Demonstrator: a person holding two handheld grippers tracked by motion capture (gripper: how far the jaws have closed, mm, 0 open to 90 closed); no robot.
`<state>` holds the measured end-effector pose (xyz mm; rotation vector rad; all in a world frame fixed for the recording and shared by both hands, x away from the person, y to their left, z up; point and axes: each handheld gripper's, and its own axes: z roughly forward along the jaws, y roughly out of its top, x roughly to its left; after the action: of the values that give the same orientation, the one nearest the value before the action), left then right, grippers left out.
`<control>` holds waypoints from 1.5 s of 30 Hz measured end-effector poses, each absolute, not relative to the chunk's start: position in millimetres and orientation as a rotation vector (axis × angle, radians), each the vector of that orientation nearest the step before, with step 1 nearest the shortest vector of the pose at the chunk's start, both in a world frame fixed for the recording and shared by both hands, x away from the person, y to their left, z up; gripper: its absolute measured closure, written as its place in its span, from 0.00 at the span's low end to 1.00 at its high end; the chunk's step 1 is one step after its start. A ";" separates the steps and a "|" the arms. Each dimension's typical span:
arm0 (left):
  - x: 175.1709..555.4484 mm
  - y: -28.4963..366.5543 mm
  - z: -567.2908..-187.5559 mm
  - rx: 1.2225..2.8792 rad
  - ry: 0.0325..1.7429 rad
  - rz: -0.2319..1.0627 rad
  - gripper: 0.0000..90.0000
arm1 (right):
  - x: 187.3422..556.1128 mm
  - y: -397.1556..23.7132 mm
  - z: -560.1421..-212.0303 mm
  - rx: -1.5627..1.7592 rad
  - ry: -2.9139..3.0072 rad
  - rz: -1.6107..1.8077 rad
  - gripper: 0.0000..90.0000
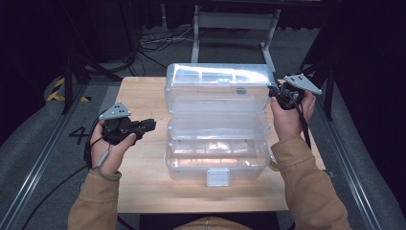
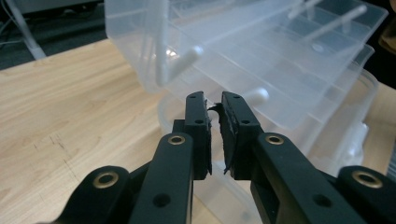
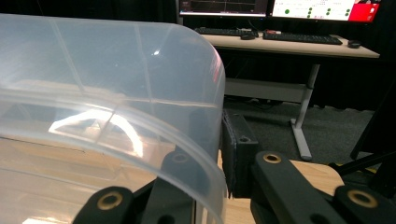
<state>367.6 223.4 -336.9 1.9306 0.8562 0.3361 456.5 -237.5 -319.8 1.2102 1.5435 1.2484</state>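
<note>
left gripper [image 1: 152, 124]: held in the left hand [image 1: 111, 148] at the left side of the box, pointing level toward it; in the left gripper view the two black jaws stand a narrow gap apart with nothing between them, so it is open by a sliver and holds nothing.
left gripper tips [image 2: 213, 116]: close in front of the box's stepped trays, not touching them as far as the view tells.
right gripper [image 1: 279, 97]: held in the right hand [image 1: 289, 117] at the right end of the raised lid; in the right gripper view one jaw sits behind the clear plastic and the other outside it, the lid's edge running between them, closed on the lid.
lid [image 3: 140, 93]: clear, rounded at the corner, swung up and back; it stands upright behind the trays in the high view.
clear plastic box [image 1: 218, 163]: in the middle of the table, opened out in tiers, the base nearest the person with a pale latch [image 1: 218, 176] on its front wall, the upper tray stepped back above it.
trays [image 2: 280, 70]: see-through, split by thin dividers into compartments; whether anything lies in them cannot be told.
table [image 1: 139, 191]: light wood, under the box.
beyond: desk with keyboards [image 3: 261, 33] and screens in the right gripper view, well apart from the table.
</note>
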 end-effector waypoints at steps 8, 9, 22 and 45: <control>351.7 220.1 -345.8 2.019 0.777 0.261 0.89 | 462.8 -238.4 -317.5 1.221 1.566 1.249 0.92; 350.2 219.2 -347.7 2.028 0.765 0.244 0.89 | 462.8 -238.4 -317.5 1.221 1.566 1.249 0.92; 343.0 187.1 -375.1 2.194 0.567 0.093 0.85 | 467.5 -238.8 -316.2 1.234 1.576 1.252 0.91; 351.1 140.1 -417.4 2.353 0.453 -0.025 0.81 | 467.9 -239.8 -316.0 1.236 1.584 1.266 0.90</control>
<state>351.1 140.1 -417.4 2.3532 0.4535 -0.0249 467.9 -239.8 -316.0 1.2362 1.5840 1.2662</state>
